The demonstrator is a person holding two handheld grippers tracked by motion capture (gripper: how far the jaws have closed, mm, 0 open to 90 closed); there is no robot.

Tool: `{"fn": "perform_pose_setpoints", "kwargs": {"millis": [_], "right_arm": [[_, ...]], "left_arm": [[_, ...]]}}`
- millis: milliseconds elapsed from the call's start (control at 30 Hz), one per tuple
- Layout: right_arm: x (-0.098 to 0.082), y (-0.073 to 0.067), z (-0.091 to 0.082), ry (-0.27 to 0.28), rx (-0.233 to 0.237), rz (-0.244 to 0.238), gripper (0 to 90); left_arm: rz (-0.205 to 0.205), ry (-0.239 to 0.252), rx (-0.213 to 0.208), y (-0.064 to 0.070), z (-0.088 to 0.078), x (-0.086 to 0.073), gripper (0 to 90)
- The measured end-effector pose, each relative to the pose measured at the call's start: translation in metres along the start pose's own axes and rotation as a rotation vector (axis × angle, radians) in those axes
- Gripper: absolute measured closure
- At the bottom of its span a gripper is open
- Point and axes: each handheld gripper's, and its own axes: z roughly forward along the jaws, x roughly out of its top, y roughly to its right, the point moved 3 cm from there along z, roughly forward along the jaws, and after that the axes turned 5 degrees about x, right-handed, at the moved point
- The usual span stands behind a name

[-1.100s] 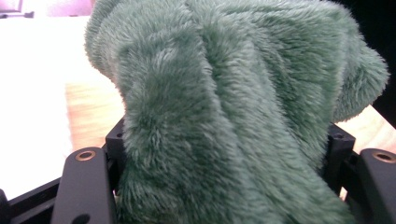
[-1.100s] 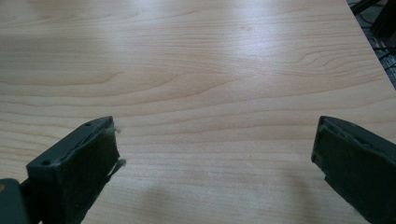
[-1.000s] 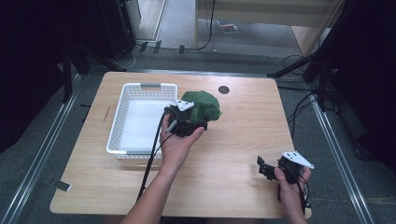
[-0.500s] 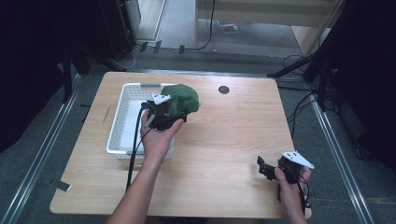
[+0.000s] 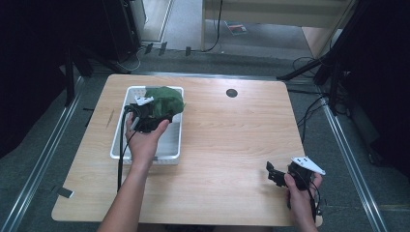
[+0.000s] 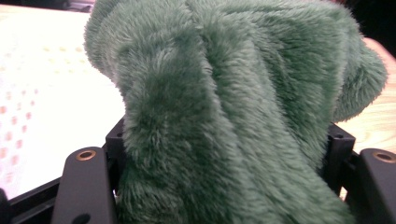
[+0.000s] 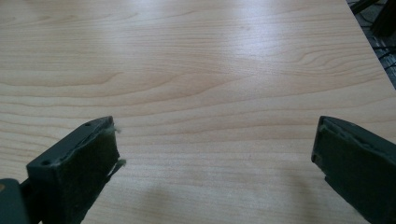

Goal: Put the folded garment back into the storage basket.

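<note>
A fluffy dark green cloth [image 5: 166,98] hangs bunched over the far end of a white plastic basket [image 5: 124,128] on the left of the table. My left gripper [image 5: 153,112] is shut on the green cloth [image 6: 233,116], which spills between and over its black jaws above the basket's white floor [image 6: 42,93]. My right gripper [image 5: 271,175] rests low near the table's front right edge, held in a hand. In the right gripper view its jaws stand wide apart over bare wood, and the right gripper [image 7: 215,149] is open with nothing between its pads [image 7: 91,154].
The light wooden table [image 5: 232,135] has a small dark round hole [image 5: 231,93] near its far edge. A black cable [image 5: 121,159] trails from my left gripper along the forearm. Metal rails and cables run on the floor around the table.
My left gripper has carried the green cloth leftward, from the table's middle to above the basket. The right gripper has stayed still.
</note>
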Motion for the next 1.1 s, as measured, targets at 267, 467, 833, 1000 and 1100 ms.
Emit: {"fn": "perform_pose_setpoints", "kwargs": {"millis": [267, 467, 833, 1000, 1100], "right_arm": [[0.0, 0.0, 0.0, 0.0, -0.001, 0.0, 0.8], [0.0, 0.0, 0.0, -0.001, -0.002, 0.002, 0.8], [0.0, -0.001, 0.0, -0.002, -0.002, -0.004, 0.8], [0.0, 0.0, 0.0, 0.0, -0.002, 0.0, 0.8], [0.0, 0.0, 0.0, 0.0, -0.001, -0.001, 0.8]], "left_arm": [[-0.014, -0.041, 0.047, -0.025, 0.013, -0.002, 30.5], [-0.023, -0.085, 0.061, -0.039, 0.026, -0.006, 30.3], [-0.036, -0.247, 0.064, -0.048, 0.047, -0.013, 29.1], [-0.019, -0.296, 0.076, -0.047, 0.051, -0.015, 24.5], [-0.022, -0.322, 0.076, -0.047, 0.053, -0.016, 18.2]]}}
